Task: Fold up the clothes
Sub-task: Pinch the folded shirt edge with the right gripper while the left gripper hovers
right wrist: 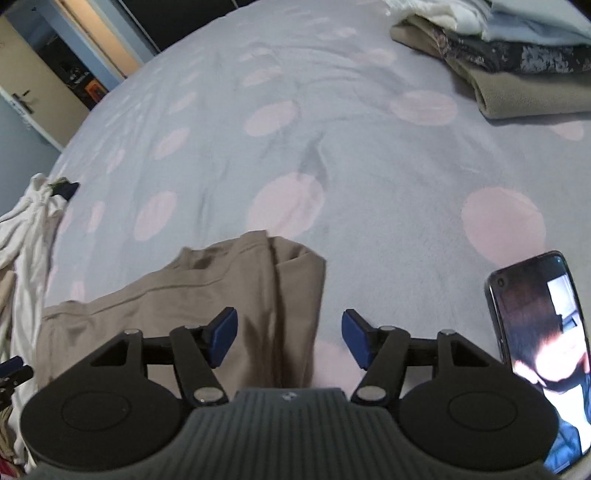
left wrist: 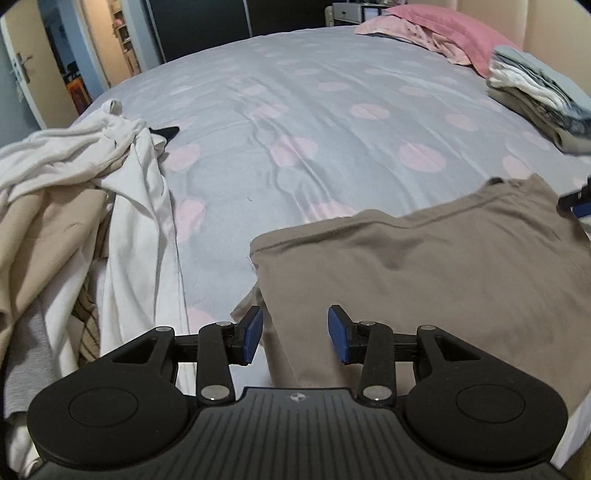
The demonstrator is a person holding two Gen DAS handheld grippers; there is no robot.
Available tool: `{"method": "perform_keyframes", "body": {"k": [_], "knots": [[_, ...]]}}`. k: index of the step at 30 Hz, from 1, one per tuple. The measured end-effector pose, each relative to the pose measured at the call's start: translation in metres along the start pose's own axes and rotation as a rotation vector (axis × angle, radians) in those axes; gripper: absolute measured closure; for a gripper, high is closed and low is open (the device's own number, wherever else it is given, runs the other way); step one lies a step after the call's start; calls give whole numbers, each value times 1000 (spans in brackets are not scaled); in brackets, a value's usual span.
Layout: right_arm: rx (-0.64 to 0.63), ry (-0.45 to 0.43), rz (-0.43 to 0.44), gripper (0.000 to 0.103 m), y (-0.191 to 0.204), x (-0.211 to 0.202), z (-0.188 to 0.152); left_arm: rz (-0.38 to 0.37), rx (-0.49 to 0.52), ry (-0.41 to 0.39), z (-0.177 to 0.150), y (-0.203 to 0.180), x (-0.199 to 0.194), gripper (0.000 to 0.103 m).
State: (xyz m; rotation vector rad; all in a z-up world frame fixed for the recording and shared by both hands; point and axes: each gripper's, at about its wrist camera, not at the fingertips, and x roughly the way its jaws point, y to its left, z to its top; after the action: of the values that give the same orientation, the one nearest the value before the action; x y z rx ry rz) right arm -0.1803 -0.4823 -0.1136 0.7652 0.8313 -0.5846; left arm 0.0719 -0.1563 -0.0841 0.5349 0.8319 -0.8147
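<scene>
Blue-padded and parted, the left gripper [left wrist: 295, 334] hangs over the near left corner of the taupe garment [left wrist: 424, 266], which lies folded flat on the grey bedsheet [left wrist: 295, 110] with pink dots. Its jaws are released: the cloth's edge runs beneath the gap between them, but neither pad presses on it. Left of these jaws sprawls a heap of unfolded white and beige clothes [left wrist: 74, 192], with a dark scrap poking out at its far side. Far ahead and to the right sits a stack of folded clothes [left wrist: 535, 96], and beyond it pink pillows [left wrist: 436, 33].

In the right wrist view, the right gripper [right wrist: 290, 341] also stands wide, released, over the garment's right edge; the folded cloth lies under its left pad and stops just short of the right pad, where bare sheet shows. Whether that left pad brushes the fabric is hard to judge through the blur. Just right of these jaws a phone [right wrist: 539, 350] lies on the sheet with its screen lit. Open sheet stretches ahead of both jaws up to the folded stack.
</scene>
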Motion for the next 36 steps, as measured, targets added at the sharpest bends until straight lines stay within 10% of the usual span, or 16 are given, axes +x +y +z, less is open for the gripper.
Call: {"method": "perform_keyframes", "body": {"k": [5,11,24,29,36], "knots": [[18,2,-1,43,-2,19,10,14,-32,15,6,2,14,66],[20,-5,24,94,4,26,19,23,-8,5,10,-1,19,66],[-52,54,105,96,85,-31,18,-26,-29,-121,12,0,-21,66],[-51,111,214,96,128,-42,11,-94,-36,-141,6,2,-33,88],[-49,188,352,96,196,-30,1,-116,-55,-159,-2,10,-38,91]]}}
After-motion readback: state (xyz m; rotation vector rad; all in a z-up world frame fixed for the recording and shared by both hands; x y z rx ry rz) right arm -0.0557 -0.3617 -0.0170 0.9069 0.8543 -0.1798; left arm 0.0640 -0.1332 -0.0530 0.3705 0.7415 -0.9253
